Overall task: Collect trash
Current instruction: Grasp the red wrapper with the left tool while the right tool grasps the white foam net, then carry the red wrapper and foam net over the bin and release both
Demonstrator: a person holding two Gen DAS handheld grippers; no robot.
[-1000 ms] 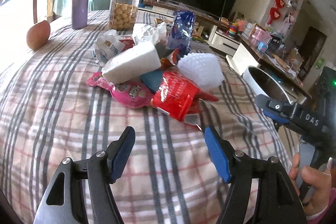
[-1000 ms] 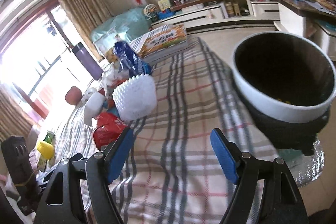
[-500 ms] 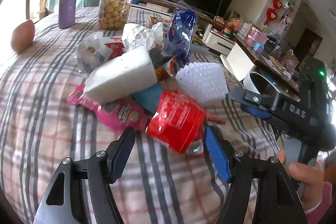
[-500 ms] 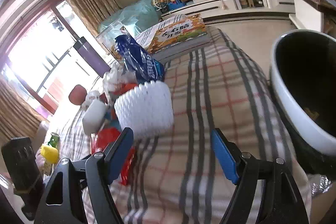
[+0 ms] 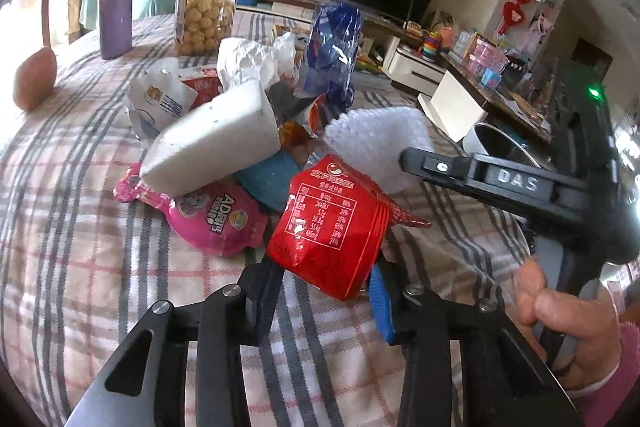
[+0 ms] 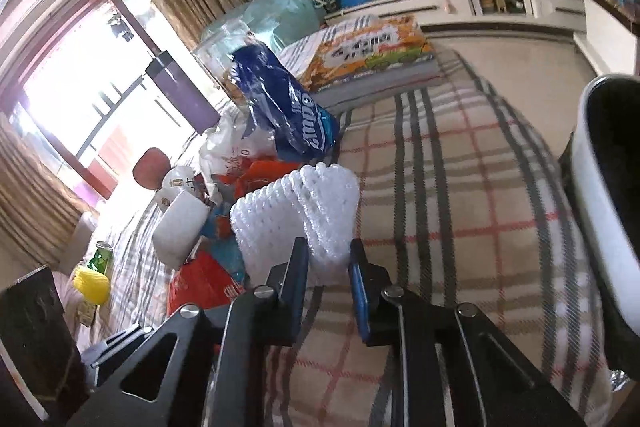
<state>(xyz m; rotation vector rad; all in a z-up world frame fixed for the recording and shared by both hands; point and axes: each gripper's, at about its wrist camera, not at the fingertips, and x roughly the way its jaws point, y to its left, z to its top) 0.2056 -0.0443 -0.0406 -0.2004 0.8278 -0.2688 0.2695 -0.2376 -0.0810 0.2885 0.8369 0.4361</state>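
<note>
Jaws are closing: left gripper (image 5: 324, 291) pinching the red wrapper (image 5: 332, 227), right gripper (image 6: 329, 269) squeezing the white foam net (image 6: 304, 215), both at the pile's near edge, bare checked cloth (image 6: 460, 227) lying rightward.

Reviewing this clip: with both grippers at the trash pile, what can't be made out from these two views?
- Left wrist: near edge of the red packet hides the left gripper pad contact as the jaws close.
- Right wrist: white foam net bunches between the closing right gripper jaws; its underside is hidden.
- Bin: cut off by the right edge; contents dark.
</note>
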